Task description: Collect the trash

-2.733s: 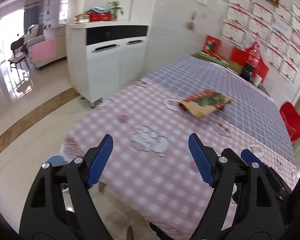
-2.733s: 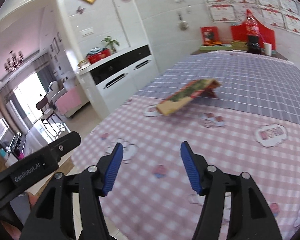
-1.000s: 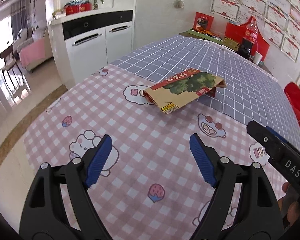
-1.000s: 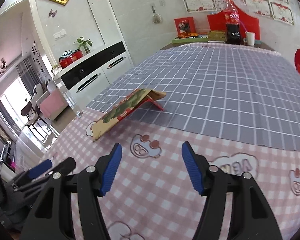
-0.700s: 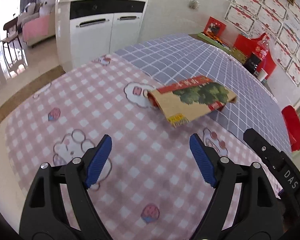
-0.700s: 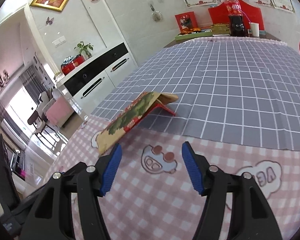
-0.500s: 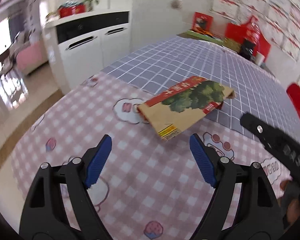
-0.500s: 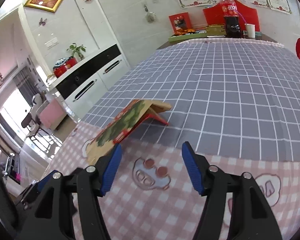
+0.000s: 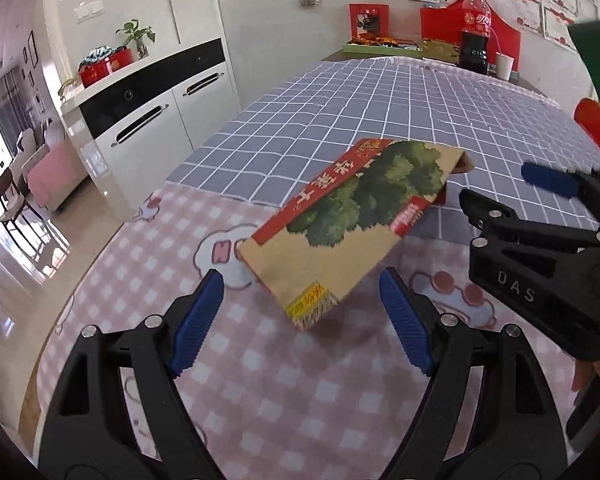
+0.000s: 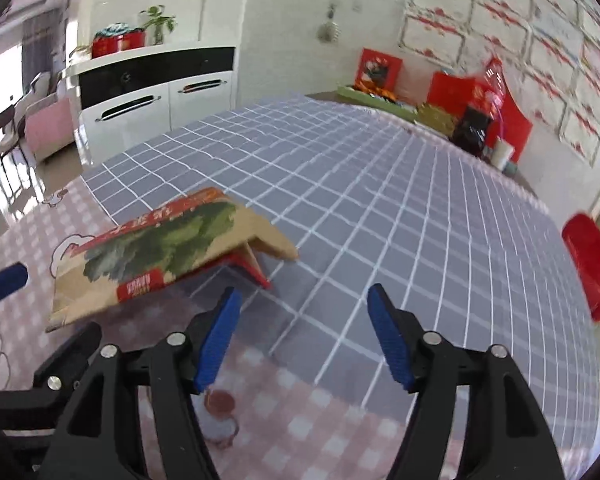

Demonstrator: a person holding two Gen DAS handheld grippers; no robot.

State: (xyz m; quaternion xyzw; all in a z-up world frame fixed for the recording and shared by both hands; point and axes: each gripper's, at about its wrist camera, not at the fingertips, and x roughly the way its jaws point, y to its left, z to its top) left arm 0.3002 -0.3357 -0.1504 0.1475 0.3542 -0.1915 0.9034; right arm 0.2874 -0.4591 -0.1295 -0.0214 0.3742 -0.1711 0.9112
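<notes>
Right now your left claw point(image 9: 302, 312) is wide open and empty, blue pads either side of the near corner of the flattened cardboard box point(image 9: 352, 216), not touching it. That box lies on the surface point(image 9: 340, 96), straddling the seam between the pink checked cloth point(image 9: 260, 380) and the grey grid cloth point(image 9: 380, 112), its far end propped up off the cloth. Your right claw point(image 10: 304, 332) is also open with nothing between its pads; its jaws have just been opening. It sits just right of the box's raised end, not touching it. A cola bottle point(image 9: 475, 36) stands at the far end.
</notes>
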